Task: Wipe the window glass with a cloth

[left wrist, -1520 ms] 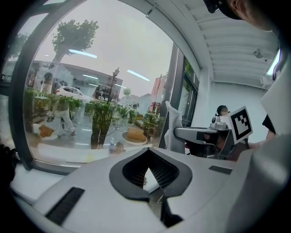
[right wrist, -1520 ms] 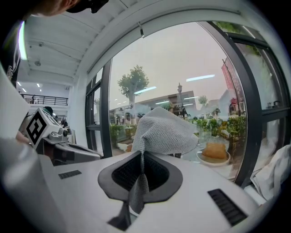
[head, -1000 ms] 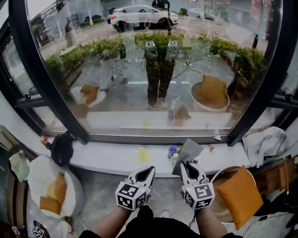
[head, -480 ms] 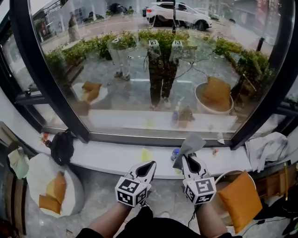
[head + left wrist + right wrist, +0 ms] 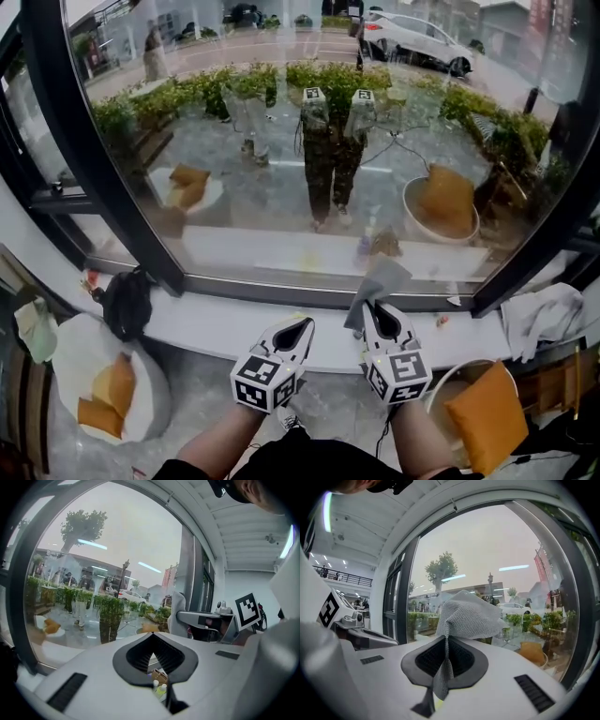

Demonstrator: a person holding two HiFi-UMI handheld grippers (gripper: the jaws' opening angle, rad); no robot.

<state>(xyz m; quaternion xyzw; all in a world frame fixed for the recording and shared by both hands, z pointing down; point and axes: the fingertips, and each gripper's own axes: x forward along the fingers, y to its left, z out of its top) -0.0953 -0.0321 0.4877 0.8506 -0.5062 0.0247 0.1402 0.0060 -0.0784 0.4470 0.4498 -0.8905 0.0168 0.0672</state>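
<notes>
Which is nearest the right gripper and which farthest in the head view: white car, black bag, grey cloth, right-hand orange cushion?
1. Grey cloth, pinched in the right gripper itself.
2. Orange cushion, lower right.
3. Black bag, left, by the sill.
4. White car, outside, top right.

Left gripper [image 5: 153, 634] facing the window glass [image 5: 93, 573]
Its jaws, low in the centre, are closed on nothing; small bottles [image 5: 157, 686] show through the opening between them. At centre right the right gripper [image 5: 183, 617] carries a grey cloth [image 5: 177, 604].
</notes>
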